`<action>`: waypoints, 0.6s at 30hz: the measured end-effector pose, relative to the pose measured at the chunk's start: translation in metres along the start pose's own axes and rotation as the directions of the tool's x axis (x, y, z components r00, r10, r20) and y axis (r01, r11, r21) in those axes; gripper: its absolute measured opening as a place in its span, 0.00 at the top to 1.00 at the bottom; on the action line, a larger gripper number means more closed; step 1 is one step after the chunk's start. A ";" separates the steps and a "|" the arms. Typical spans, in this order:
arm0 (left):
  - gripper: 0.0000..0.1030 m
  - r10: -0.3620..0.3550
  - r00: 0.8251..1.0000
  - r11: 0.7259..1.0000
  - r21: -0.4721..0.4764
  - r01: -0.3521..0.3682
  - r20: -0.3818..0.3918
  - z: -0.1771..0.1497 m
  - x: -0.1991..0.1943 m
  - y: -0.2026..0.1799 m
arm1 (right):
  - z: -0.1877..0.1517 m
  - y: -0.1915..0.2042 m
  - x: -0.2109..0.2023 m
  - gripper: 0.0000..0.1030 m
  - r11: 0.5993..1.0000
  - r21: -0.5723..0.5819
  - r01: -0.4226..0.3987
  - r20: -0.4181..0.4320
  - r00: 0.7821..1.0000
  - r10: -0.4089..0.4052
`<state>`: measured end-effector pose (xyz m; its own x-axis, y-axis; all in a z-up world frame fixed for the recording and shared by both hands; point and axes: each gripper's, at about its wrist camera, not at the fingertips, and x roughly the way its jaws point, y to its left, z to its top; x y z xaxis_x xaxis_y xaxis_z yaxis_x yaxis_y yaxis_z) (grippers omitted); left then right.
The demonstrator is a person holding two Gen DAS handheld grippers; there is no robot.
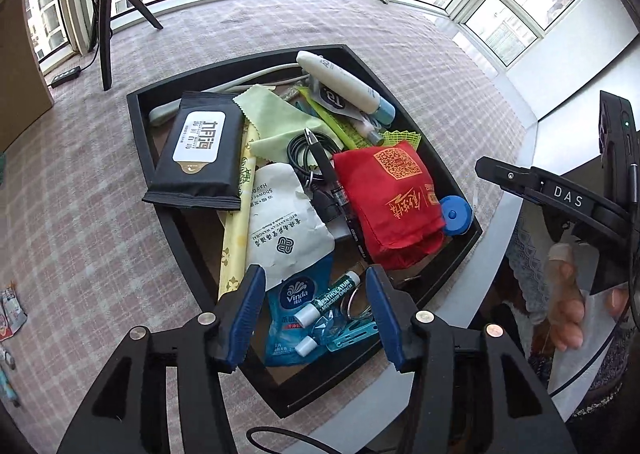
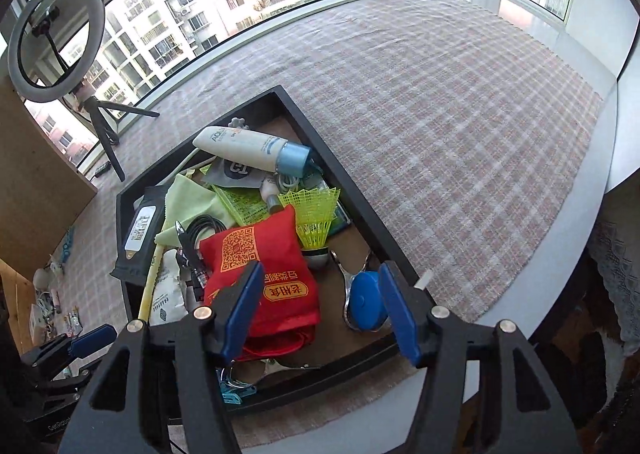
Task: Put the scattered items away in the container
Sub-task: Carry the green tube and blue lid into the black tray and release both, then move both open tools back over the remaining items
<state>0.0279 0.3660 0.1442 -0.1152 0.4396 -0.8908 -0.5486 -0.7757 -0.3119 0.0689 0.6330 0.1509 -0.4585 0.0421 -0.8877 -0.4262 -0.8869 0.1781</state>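
A black tray (image 1: pixel 138 122) on the checked cloth holds several items: a black wipes pack (image 1: pixel 196 150), a red cloth bag (image 1: pixel 396 198), a white tube (image 1: pixel 340 82), a blue tape measure (image 1: pixel 456 214) and a lip balm (image 1: pixel 332 298) on a blue tissue pack (image 1: pixel 288 318). My left gripper (image 1: pixel 316 306) hangs open over the lip balm at the tray's near corner, pads clear of it. My right gripper (image 2: pixel 320 294) is open above the red bag (image 2: pixel 256 270) and the tape measure (image 2: pixel 366 302), gripping nothing. A yellow shuttlecock (image 2: pixel 316 214) lies behind the bag.
Small packets lie on the cloth at the far left (image 1: pixel 10 310), near a heap of small things (image 2: pixel 48 306). A tripod (image 1: pixel 106 14) with a ring light (image 2: pixel 56 38) stands by the window. The white table edge (image 1: pixel 504 238) runs on the right, beside a person's hand (image 1: pixel 564 302).
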 end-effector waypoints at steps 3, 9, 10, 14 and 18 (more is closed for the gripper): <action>0.52 0.019 1.000 0.999 -0.034 -0.019 0.009 -0.004 -0.003 0.013 | 0.003 0.011 0.001 0.43 0.999 -0.016 -0.029 0.003 1.000 0.029; 0.52 0.062 0.998 0.989 -0.135 -0.057 0.029 -0.013 -0.017 0.058 | 0.005 0.056 0.011 0.43 0.993 -0.091 -0.079 -0.016 0.997 0.078; 0.52 0.071 0.997 0.986 -0.156 -0.065 0.033 -0.015 -0.020 0.066 | 0.005 0.065 0.012 0.43 0.990 -0.106 -0.089 -0.019 0.996 0.088; 0.52 0.110 0.993 0.968 -0.234 -0.095 0.051 -0.026 -0.034 0.102 | 0.005 0.108 0.021 0.43 0.975 -0.181 -0.127 -0.040 0.992 0.122; 0.52 0.149 0.987 0.941 -0.315 -0.121 0.065 -0.042 -0.051 0.140 | 0.000 0.154 0.030 0.43 0.950 -0.260 -0.172 -0.070 0.985 0.159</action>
<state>-0.0080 0.2163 0.1317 -0.2492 0.3475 -0.9039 -0.2412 -0.9262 -0.2896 -0.0105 0.4976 0.1517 -0.4651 -0.1316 -0.8754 -0.1235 -0.9696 0.2113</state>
